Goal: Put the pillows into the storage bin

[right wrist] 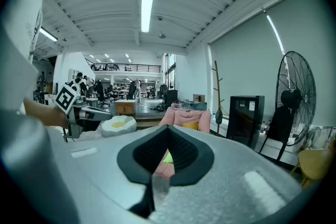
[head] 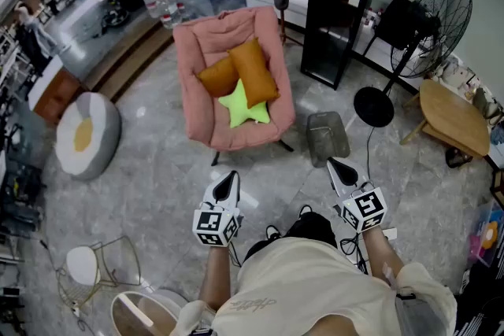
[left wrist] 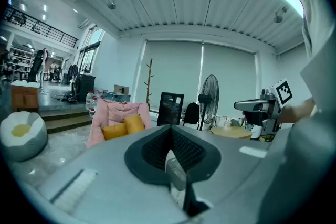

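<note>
Me on a grey floor (head: 157, 169), facing a pink chair (head: 206, 39) that holds three pillows, with both grippers closed and empty.

The chair stands ahead of me in the middle of the floor, with a black cabinet (head: 337, 20) and a standing fan (head: 431, 16) behind it to the right. A grey bin (head: 327, 138) sits on the floor just beside the chair's front right corner, apart from the pillows. On the seat, a big orange pillow (head: 253, 71) overlaps a small orange pillow (head: 218, 76) at its left. A green star pillow (head: 246, 108) lies in front of them, touching both. I hold my left gripper (head: 228, 181) and right gripper (head: 339, 169) low in front of me, well short of the chair. Each has its jaws pressed together with nothing between them.
</note>
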Demonstrator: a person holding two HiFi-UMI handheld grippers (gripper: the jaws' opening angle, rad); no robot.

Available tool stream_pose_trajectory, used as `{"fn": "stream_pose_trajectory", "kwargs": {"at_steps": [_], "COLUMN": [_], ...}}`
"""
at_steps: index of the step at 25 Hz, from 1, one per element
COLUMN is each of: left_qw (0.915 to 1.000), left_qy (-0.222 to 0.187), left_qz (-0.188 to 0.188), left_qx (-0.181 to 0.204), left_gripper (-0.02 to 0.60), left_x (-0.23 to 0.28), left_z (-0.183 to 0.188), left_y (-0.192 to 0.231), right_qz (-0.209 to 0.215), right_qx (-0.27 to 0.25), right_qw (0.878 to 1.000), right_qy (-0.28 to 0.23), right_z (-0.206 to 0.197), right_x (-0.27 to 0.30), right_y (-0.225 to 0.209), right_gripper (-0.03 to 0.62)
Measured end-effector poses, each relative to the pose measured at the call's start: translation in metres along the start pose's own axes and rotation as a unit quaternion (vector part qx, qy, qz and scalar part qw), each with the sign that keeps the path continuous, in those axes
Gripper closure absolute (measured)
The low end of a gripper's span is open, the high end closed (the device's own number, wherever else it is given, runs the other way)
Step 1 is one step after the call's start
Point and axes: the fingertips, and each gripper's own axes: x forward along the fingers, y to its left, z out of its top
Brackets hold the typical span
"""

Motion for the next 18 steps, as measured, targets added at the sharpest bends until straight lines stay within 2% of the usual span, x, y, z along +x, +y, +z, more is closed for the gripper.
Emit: {"fn": "stream_pose_trajectory", "kwargs": {"at_steps": [9,14,18], "left_qw": [0.9999,0.9999,0.9999], "left_qy": [-0.014,-0.007,-0.003], "left_qz": [-0.007,-0.006,-0.011], "left_qx": [0.007,0.005,0.004], "left_gripper": [0.563,0.563,0.563], "left_x": [0.001,0.001,0.003], "left_z": [0.012,0.006,0.002], "left_y": [-0.001,-0.001,-0.003], "right_qz": [0.011,0.031,0.029], "right_qx": [-0.006,-0.014,-0.002], "right_qw": [1.000,0.999,0.999], "right_qy": [-0.023,-0.021,-0.019], "right_z": [0.015,0.012,0.007], "right_x": [0.008,0.011,0.010], "right_y": [0.007,0.024,0.022], "right_gripper": [0.592,0.592,0.592]}}
